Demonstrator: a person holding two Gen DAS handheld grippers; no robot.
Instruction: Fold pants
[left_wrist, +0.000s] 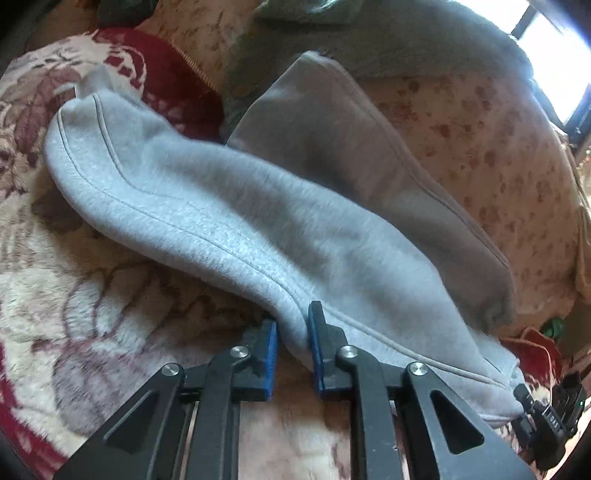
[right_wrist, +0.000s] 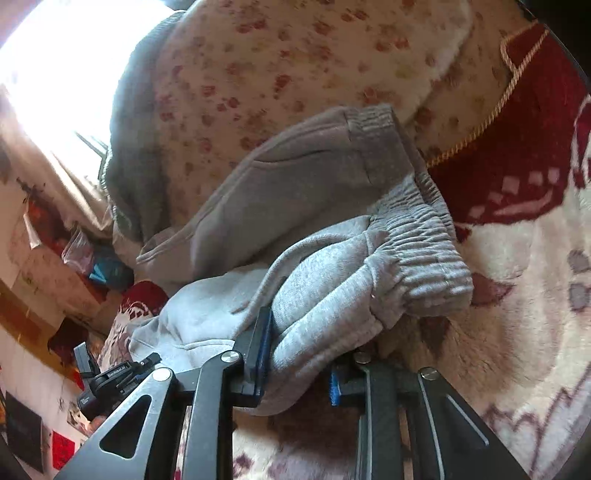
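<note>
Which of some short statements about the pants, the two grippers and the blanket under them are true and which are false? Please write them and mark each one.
1. The pants are grey. True.
2. The left gripper is empty and away from the cloth. False: grey fabric sits between its blue-padded fingers.
3. The right gripper has the pants near the elastic waistband. True.
4. The pants lie on a bare wooden table. False: they lie on a plush cream and red patterned blanket.
5. One pant leg lies beside the other, both stretching away from the left gripper. True.
6. The pants are already a small square stack. False: the legs are still long and unfolded.
</note>
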